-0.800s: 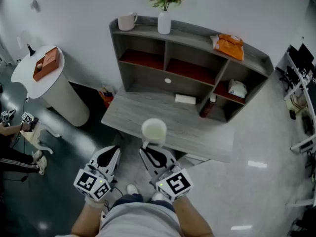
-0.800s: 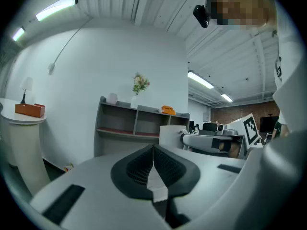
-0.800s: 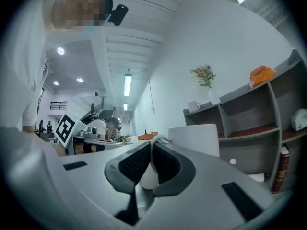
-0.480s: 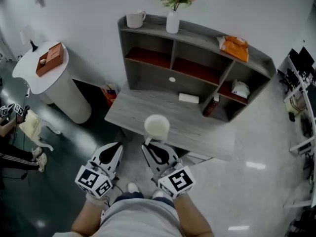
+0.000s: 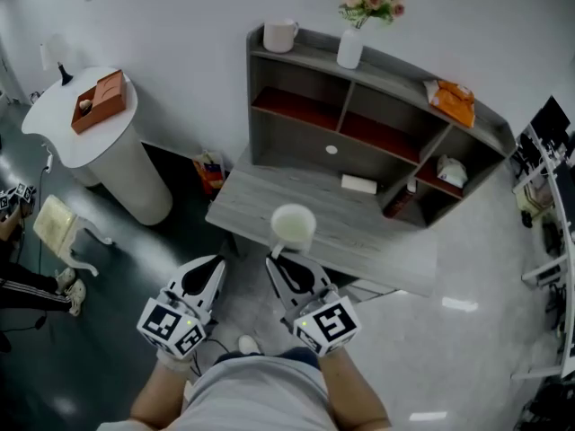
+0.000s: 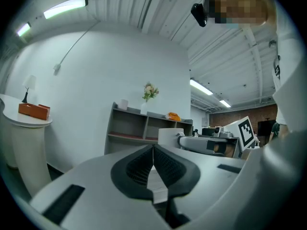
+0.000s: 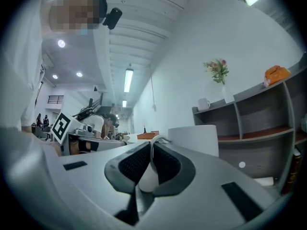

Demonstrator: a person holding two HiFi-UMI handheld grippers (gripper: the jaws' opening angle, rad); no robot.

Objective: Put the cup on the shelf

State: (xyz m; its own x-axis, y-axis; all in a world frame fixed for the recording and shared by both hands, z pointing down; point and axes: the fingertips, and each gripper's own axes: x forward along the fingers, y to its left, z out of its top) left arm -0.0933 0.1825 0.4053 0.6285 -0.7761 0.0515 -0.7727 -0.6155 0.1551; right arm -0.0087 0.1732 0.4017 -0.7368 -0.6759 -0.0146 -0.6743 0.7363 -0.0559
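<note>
A white cup (image 5: 293, 226) hangs in the air over the near edge of the grey desk, and my right gripper (image 5: 279, 259) is shut on its handle. In the right gripper view the cup (image 7: 194, 139) rises just past the jaws, which pinch the thin handle (image 7: 154, 143). My left gripper (image 5: 213, 268) sits beside it on the left, shut, with nothing between its jaws (image 6: 153, 163). The grey shelf (image 5: 377, 106) stands at the back of the desk, well beyond both grippers.
On the shelf top stand a white mug (image 5: 280, 34), a vase of flowers (image 5: 352, 45) and an orange bag (image 5: 453, 100). Small items lie in its lower bays and on the desk (image 5: 260, 205). A round white stand (image 5: 108, 155) with a brown box is at the left.
The view has swung left, so the shelf and desk lie further right in the picture. Both grippers keep their places, the cup still held by the right one.
</note>
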